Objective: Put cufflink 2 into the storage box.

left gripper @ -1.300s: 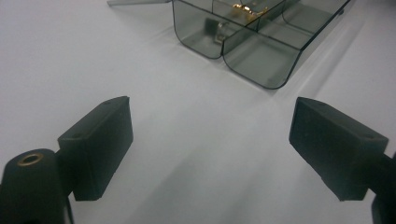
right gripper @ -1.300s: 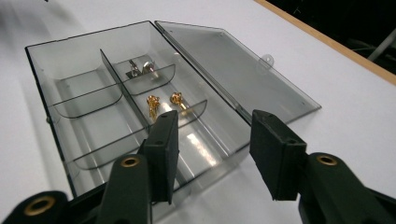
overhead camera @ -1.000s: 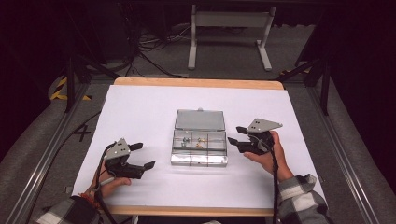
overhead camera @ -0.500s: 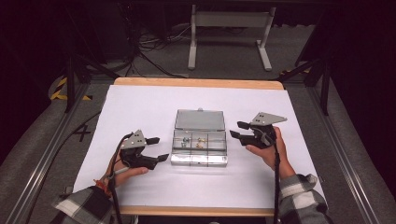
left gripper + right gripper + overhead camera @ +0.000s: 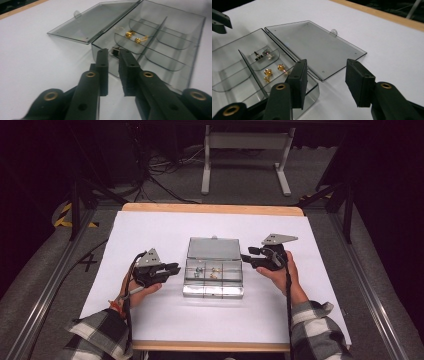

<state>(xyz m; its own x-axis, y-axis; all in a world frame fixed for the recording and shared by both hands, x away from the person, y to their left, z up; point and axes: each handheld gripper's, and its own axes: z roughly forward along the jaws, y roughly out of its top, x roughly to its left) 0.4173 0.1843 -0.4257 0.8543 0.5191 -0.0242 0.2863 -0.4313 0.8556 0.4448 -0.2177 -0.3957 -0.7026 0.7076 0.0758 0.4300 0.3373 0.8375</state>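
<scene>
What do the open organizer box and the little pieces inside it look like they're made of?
The box looks like smoky clear plastic: the white table cover shows through its glossy walls and flat-lying lid. The gold pieces seem polished metal or gold plating, given their bright glints. The silvery piece looks metallic too, but it is too small to tell.

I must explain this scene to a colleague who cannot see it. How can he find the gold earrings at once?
On the white table lies a clear plastic box with its lid open flat. The gold earrings sit in a middle compartment. The neighbouring compartment holds a silver piece; the others look empty.
</scene>
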